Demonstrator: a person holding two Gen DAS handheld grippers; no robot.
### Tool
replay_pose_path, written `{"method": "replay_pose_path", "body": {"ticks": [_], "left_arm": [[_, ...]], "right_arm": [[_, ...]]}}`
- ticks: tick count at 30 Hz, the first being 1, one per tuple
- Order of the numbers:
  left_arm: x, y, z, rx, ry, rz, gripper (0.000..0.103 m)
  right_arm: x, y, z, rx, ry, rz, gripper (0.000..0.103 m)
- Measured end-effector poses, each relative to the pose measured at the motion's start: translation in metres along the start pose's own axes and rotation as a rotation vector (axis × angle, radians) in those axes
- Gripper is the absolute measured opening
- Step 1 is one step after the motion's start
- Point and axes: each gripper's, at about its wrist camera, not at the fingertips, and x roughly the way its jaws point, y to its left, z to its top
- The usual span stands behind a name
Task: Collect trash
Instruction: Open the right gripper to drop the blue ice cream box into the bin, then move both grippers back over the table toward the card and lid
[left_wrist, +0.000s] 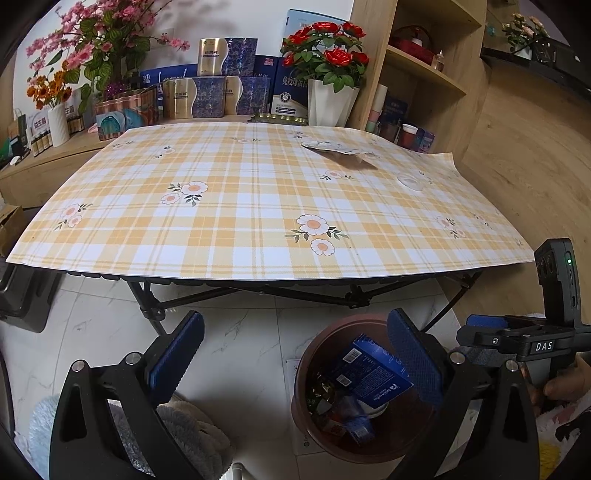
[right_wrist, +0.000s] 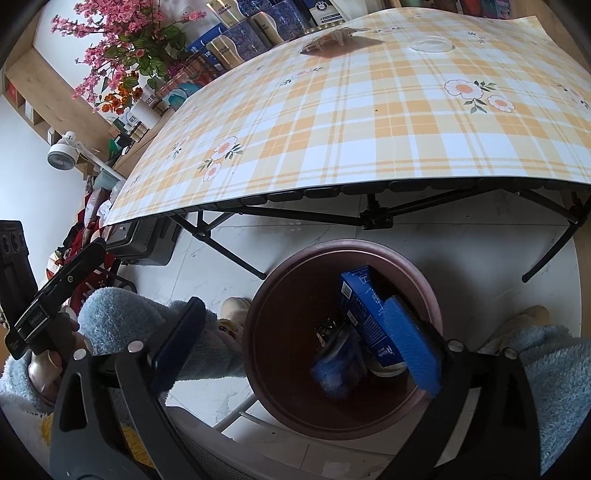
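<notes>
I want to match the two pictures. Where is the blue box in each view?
Left wrist: blue box at lower right, tilted inside the brown bin.
Right wrist: blue box at lower centre-right, in the same bin.
Shared landmark: the checked tablecloth above the bin.

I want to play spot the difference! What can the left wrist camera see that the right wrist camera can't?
Only the left wrist view shows the red roses in a white pot and the wooden shelves beside them. Only the right wrist view shows a small white fan at the left. Both show the checked tablecloth, the flat wrapper and clear lid lying on it, and the brown bin on the floor with the blue box inside.
</notes>
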Motion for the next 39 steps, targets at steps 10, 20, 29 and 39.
{"method": "replay_pose_path", "body": {"ticks": [10, 20, 29, 39], "left_arm": [[-0.001, 0.003, 0.001, -0.010, 0.001, 0.024, 0.097], [0.004, -0.007, 0.028, 0.069, -0.032, -0.001, 0.097], [0.016, -0.019, 0.087, 0.071, -0.133, -0.009, 0.097], [0.033, -0.016, 0.134, 0.047, -0.179, -0.019, 0.097]], "right_arm": [[-0.004, -0.002, 0.002, -0.006, -0.015, -0.037, 0.097], [-0.040, -0.005, 0.031, -0.041, -0.146, -0.116, 0.097], [-0.078, -0.022, 0.080, -0.049, -0.272, -0.175, 0.097], [-0.090, -0.051, 0.118, -0.036, -0.338, -0.323, 0.097]]}}
